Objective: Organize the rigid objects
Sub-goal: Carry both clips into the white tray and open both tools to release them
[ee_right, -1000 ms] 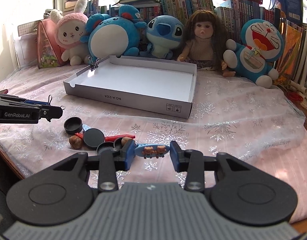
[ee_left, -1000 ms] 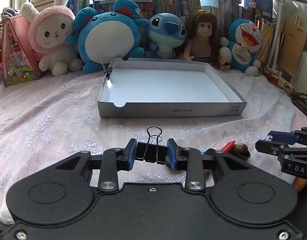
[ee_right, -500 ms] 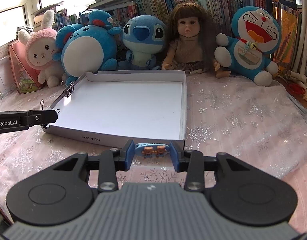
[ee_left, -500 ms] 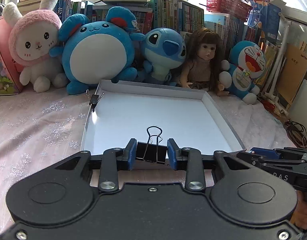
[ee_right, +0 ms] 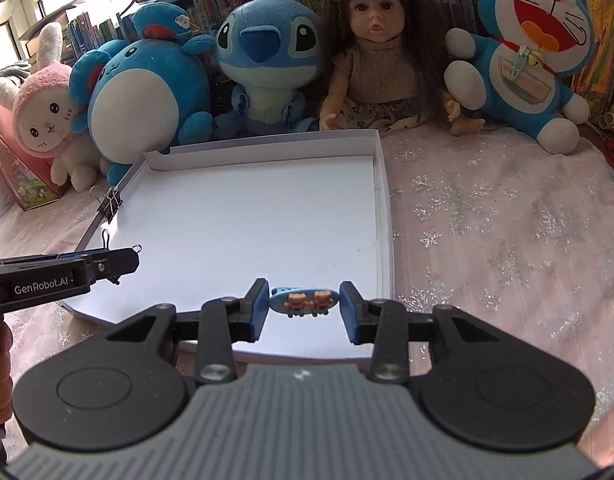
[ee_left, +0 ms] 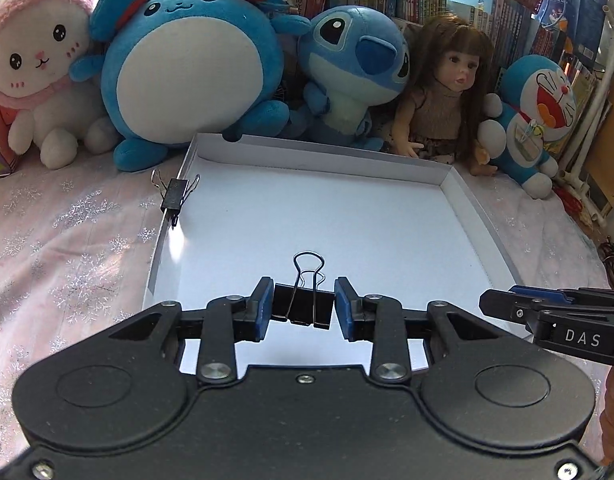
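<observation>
Both grippers hang over the shallow white cardboard box lid [ee_left: 479, 224], each with a small item ready to set down.

The left gripper [ee_left: 303, 309] has its jaws clamped on the body of a black metal binder clip [ee_left: 303, 306], wire handles pointing forward, so it can drop flat. The right gripper [ee_right: 303, 307] pinches a small blue oval hair clip with two orange bear figures [ee_right: 305, 301] by its ends. Another black binder clip [ee_left: 175, 196] bites the lid's left wall, probably holding it in shape. The lid lies on a pink snowflake-patterned cloth [ee_right: 487, 220] in front of the plush toys, and its floor is bare.
</observation>
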Motion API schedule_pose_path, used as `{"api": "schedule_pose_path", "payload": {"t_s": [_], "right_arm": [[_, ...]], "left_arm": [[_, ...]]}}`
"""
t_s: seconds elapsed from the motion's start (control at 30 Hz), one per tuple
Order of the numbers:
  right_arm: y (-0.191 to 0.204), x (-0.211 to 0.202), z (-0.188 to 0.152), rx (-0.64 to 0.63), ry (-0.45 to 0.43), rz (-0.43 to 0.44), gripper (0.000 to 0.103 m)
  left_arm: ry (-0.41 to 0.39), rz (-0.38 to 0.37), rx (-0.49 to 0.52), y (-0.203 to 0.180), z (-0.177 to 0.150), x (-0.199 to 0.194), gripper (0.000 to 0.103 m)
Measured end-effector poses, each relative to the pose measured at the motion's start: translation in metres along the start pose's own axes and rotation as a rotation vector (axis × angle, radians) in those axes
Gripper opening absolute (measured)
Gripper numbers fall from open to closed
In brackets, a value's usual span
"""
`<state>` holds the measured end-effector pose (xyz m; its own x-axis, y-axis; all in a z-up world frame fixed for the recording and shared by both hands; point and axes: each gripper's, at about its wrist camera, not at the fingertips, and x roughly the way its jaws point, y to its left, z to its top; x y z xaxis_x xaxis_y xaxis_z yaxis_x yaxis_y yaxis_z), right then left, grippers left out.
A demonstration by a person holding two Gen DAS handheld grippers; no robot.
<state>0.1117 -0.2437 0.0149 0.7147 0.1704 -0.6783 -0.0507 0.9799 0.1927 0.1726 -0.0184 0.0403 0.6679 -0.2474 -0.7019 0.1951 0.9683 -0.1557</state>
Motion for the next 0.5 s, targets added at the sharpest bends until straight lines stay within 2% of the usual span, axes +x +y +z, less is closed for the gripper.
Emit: {"api": "schedule_pose_path", "payload": {"t_s": [0.5], "right_arm": [[0.004,0.029,-0.004,-0.025,0.062,-0.029,0.044]], "left_arm": [[0.044,0.034,0.032,-0.006,-0.014,0.024,0.032]]}}
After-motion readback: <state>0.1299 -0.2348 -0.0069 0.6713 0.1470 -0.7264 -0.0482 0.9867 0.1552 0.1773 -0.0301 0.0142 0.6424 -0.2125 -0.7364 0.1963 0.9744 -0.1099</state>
